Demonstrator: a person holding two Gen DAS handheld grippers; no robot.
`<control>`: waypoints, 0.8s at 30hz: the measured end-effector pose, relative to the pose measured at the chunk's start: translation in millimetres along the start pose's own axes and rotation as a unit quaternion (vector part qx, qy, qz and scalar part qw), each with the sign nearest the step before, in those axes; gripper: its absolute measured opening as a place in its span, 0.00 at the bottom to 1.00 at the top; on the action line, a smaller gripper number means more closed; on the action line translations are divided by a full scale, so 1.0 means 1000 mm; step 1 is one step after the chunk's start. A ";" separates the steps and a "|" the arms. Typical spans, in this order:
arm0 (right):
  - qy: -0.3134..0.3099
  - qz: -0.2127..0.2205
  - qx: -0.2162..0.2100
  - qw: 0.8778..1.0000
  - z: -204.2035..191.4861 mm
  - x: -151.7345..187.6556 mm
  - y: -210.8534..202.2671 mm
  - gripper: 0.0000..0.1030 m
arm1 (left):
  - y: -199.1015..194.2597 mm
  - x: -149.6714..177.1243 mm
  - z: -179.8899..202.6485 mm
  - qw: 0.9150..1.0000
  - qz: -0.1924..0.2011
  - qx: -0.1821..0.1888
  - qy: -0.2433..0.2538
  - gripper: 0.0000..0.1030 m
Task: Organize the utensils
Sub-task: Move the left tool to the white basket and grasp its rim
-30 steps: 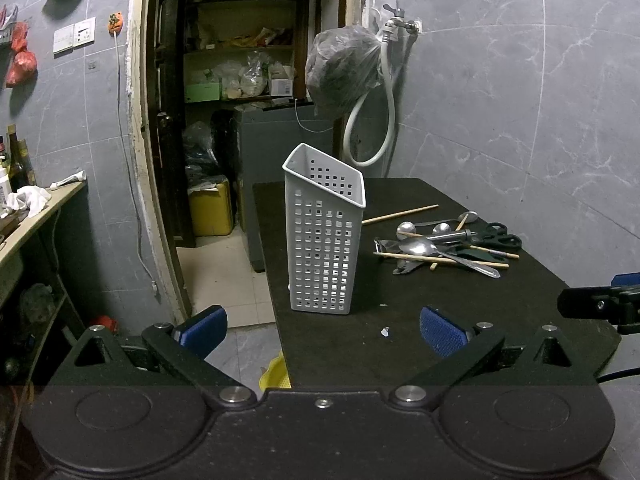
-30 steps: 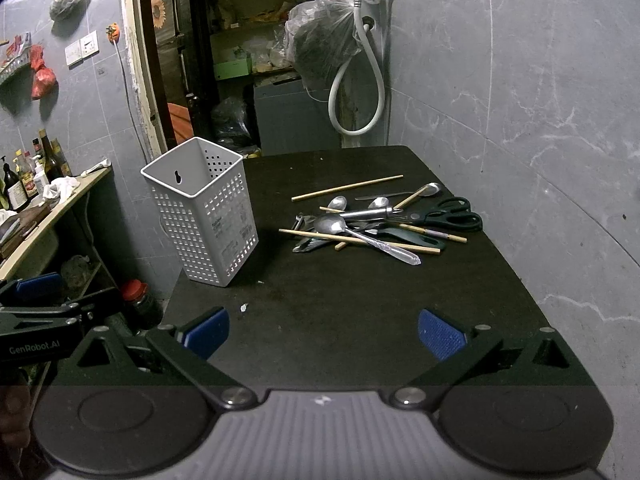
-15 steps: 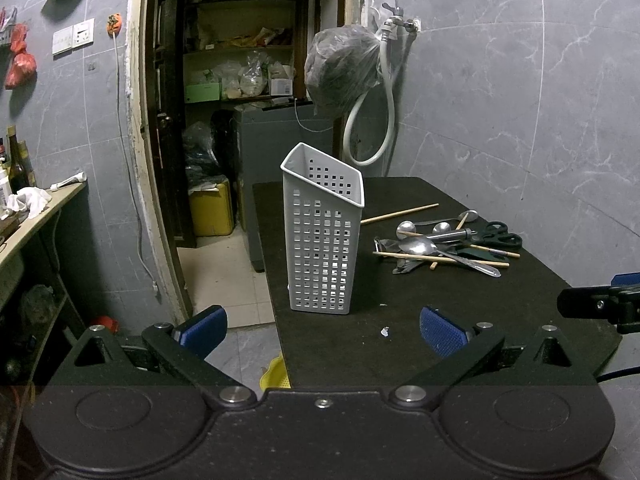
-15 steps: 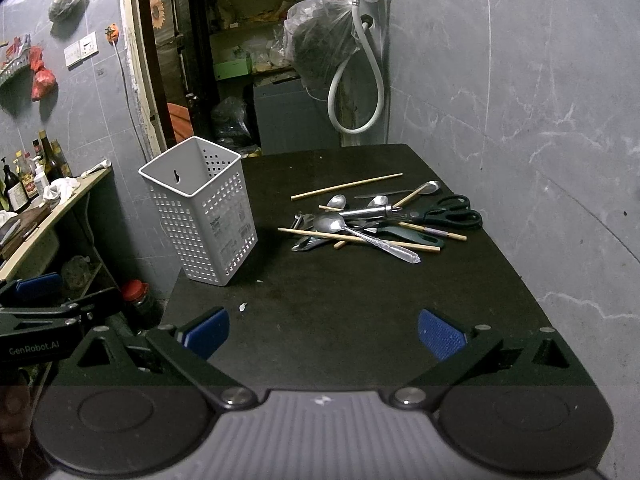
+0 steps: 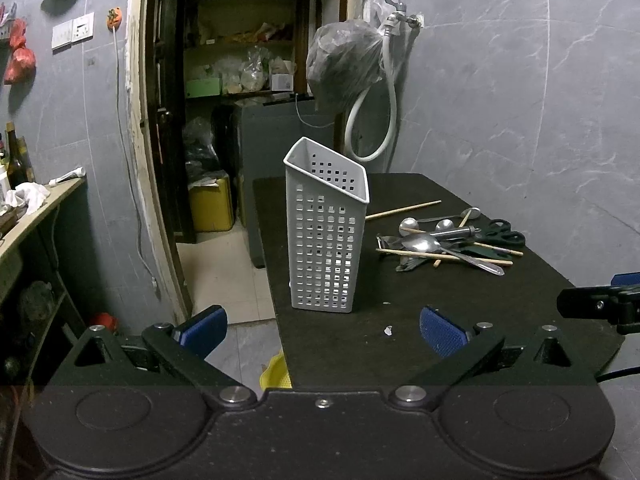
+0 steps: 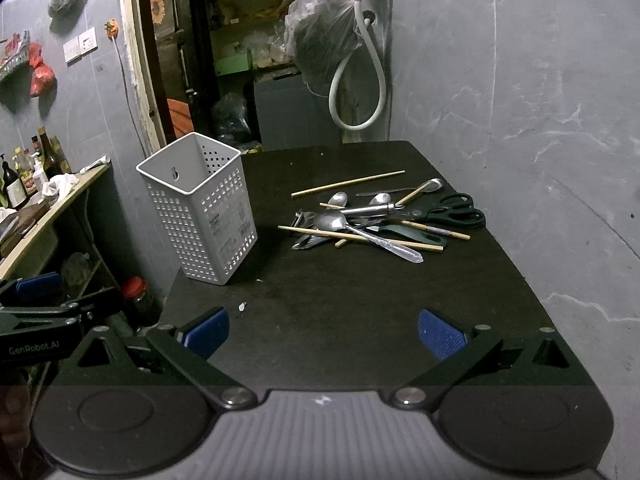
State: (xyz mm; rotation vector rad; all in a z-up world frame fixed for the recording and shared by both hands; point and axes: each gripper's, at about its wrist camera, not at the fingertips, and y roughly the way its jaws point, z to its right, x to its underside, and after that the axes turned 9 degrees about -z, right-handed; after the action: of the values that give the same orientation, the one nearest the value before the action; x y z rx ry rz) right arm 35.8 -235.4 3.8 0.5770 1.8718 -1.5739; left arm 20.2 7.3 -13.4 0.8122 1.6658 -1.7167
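Observation:
A white perforated utensil holder stands upright and empty near the left edge of the black table. To its right lies a heap of utensils: spoons, wooden chopsticks, a peeler and black scissors. One chopstick lies apart behind the heap. My left gripper is open at the table's near left corner, in front of the holder. My right gripper hangs open above the table's near edge, well short of the heap. Neither holds anything.
A grey marble wall runs along the table's right side. Behind the table are a hose, a hanging bag and a dark doorway with shelves. A wooden shelf with bottles is on the left. A red-lidded jar stands below.
Both grippers have shifted only slightly; the holder sits a little further left in each view. Nothing on the table moved.

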 end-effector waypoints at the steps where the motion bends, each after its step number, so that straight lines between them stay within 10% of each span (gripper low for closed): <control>1: 0.000 -0.001 0.000 1.000 0.000 -0.001 0.001 1.00 | 0.000 0.000 0.000 1.000 -0.001 0.000 0.000 0.99; 24: 0.007 -0.028 0.004 1.000 0.016 -0.014 0.026 1.00 | 0.035 -0.017 0.010 0.999 0.000 -0.039 0.009 0.99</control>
State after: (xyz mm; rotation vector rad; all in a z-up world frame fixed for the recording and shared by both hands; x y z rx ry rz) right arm 66.2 -244.8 -5.9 0.5447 1.9082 -1.6176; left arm 57.7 -3.1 -21.8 0.7932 1.7331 -1.6377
